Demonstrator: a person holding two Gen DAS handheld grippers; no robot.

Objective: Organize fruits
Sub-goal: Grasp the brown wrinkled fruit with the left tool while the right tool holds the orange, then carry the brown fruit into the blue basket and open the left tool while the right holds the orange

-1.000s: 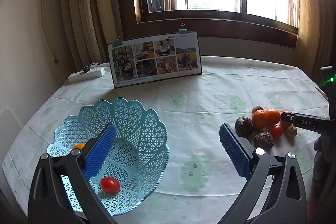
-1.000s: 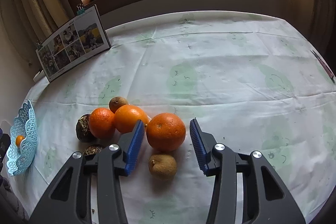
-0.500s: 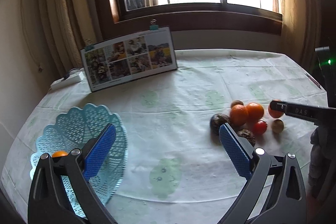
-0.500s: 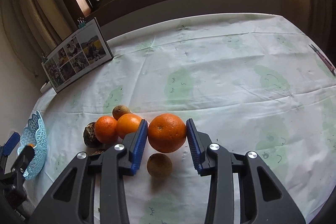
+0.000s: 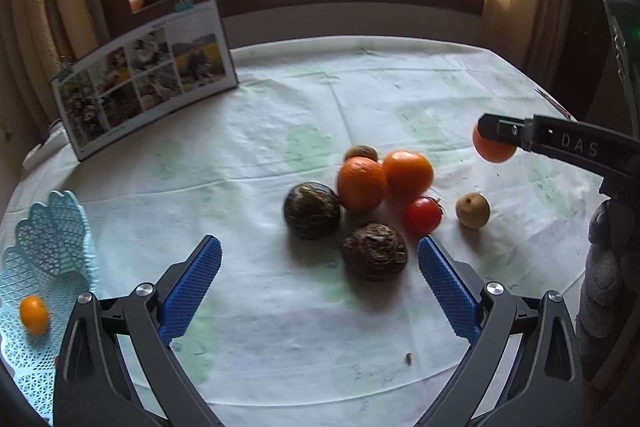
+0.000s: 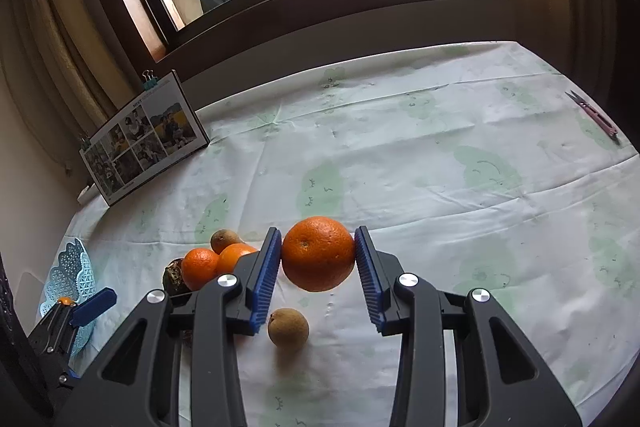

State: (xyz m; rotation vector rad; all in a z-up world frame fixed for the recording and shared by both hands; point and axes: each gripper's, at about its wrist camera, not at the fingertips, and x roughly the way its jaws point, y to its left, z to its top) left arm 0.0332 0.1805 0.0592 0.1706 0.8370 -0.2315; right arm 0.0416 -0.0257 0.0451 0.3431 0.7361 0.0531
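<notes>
- Risk, judged: the large orange (image 6: pixel 318 253) was pinched only at its widest sides by the two blue pads (image 6: pixel 267 277); a round, smooth-skinned fruit held that way could roll or squirt out if the grip slackened or the tool swung sharply.
- Risk, judged: a drop from there would land beside the small brown fruit (image 6: pixel 288 329) lying directly beneath and might scatter the pile (image 5: pixel 362 183) near it.
- Risk, judged: the blue basket (image 5: pixel 48 267) sat well apart at the table's far left edge, so the carry would cross most of the tablecloth (image 6: pixel 440 155); the left tool lay along that path.
- Right gripper (image 6: pixel 318 259): narrowed to the orange's width, both pads touching it, fruit lifted clear of the cloth with a shadow below.
- Left gripper (image 5: pixel 320 291): spread wide, holding nothing, hovering just short of the dark wrinkled fruit (image 5: pixel 374 251), no contact.
- Basket held one small orange fruit (image 5: pixel 34 315); two oranges, a red tomato (image 5: pixel 422 215) and brown fruits remained on the cloth.
</notes>
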